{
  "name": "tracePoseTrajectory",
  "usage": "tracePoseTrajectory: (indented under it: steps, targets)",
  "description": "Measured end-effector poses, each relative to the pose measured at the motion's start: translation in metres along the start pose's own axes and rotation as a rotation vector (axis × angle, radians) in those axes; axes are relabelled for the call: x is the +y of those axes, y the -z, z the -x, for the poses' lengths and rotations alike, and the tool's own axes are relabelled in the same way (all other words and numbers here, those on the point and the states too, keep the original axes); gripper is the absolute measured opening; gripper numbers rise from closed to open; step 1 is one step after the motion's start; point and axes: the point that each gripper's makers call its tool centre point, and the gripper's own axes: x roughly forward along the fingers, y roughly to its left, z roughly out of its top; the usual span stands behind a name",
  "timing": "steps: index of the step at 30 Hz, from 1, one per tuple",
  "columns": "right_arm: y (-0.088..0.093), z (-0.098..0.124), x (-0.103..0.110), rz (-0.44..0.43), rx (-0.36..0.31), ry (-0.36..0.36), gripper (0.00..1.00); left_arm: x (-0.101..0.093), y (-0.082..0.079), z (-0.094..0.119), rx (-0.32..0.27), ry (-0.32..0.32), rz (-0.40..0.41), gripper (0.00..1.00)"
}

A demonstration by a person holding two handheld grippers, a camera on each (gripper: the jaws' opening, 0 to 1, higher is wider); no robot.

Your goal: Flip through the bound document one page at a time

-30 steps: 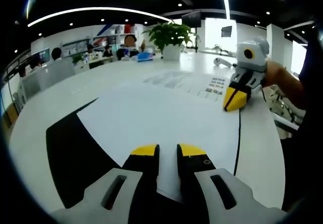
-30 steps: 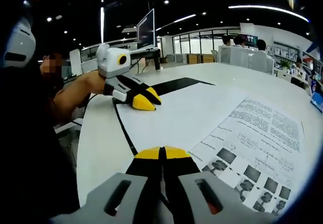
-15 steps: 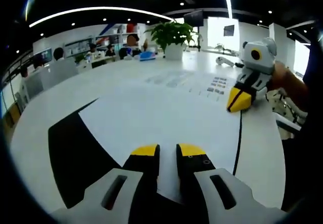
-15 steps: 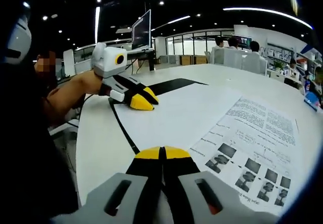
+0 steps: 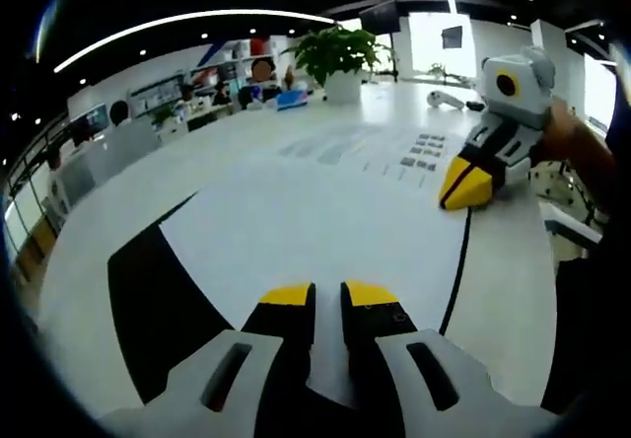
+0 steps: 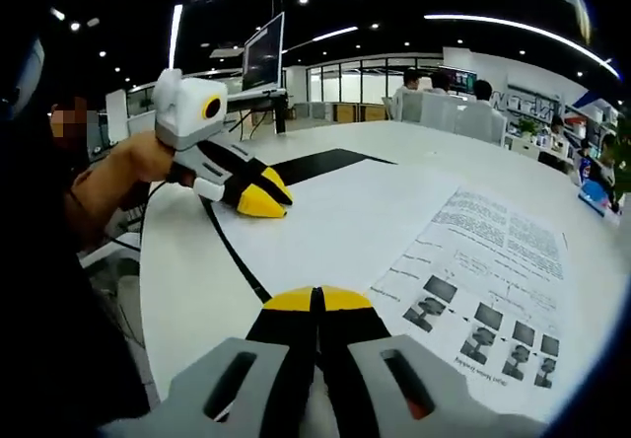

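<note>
The bound document lies open and flat on a white table (image 5: pixel 148 177). Its blank white page (image 5: pixel 315 226) (image 6: pixel 345 221) borders a black cover (image 5: pixel 148 300) (image 6: pixel 325 165), and a printed page with text and small pictures (image 6: pixel 493 280) (image 5: pixel 394 157) lies beyond. My left gripper (image 5: pixel 328 296) hovers low over the blank page near the black cover, its jaws a narrow gap apart with nothing visibly between them; it also appears as the left gripper (image 6: pixel 258 197). My right gripper (image 6: pixel 317 300) is shut by the thin black spine line (image 6: pixel 232 255); in the left gripper view the right gripper (image 5: pixel 465 183) rests its tips at the page edge.
A potted plant (image 5: pixel 335 63) and small items stand at the table's far end. A monitor (image 6: pixel 264 53) stands behind the left hand. Several people sit at desks in the background (image 6: pixel 444 88). The table's rounded edge (image 6: pixel 148 290) is close to the person's body.
Both views have shifted slightly with the hands. The grippers keep their places on the document and the pages still lie flat.
</note>
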Motion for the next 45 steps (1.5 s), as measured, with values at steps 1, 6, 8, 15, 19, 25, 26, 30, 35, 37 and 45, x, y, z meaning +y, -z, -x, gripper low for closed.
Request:
tracePoseTrajectory:
  steps: [1,6,8,15,19,25,26,30,35,37,45]
  targets:
    - [0.000,0.000,0.000,-0.004,-0.005,0.000,0.02,-0.001,0.000,0.001,0.001,0.003,0.003,0.14]
    - [-0.002,0.000,0.000,0.014,-0.012,0.010,0.02,-0.005,0.003,0.007,-0.008,0.010,0.018,0.18]
    - [-0.003,-0.002,0.001,0.059,-0.022,0.016,0.03,-0.008,0.004,0.009,-0.022,0.008,0.011,0.21]
    - [-0.006,-0.008,0.006,0.071,-0.060,0.039,0.03,-0.010,0.006,0.014,-0.053,-0.005,0.042,0.24]
    - [-0.009,-0.006,0.011,0.077,-0.066,0.039,0.06,-0.010,0.005,0.015,-0.065,-0.033,0.025,0.24]
    - [-0.043,0.012,0.016,0.021,-0.254,0.002,0.17,-0.009,0.007,0.018,-0.087,-0.036,0.017,0.24]
    - [-0.047,0.016,0.013,0.009,-0.288,0.001,0.17,-0.010,0.007,0.019,-0.090,-0.029,0.015,0.25]
    - [-0.054,0.031,0.003,-0.073,-0.350,-0.004,0.23,-0.010,0.008,0.022,-0.095,-0.029,0.013,0.30]
    - [-0.063,0.045,0.017,-0.119,-0.383,-0.101,0.33,-0.017,0.011,0.027,-0.070,0.000,0.046,0.35]
    - [-0.066,0.051,0.020,-0.119,-0.396,-0.120,0.32,-0.019,0.010,0.029,-0.049,0.020,0.029,0.41]
    - [-0.062,0.062,0.022,-0.047,-0.325,-0.139,0.36,-0.022,-0.008,0.039,-0.121,0.023,0.050,0.47]
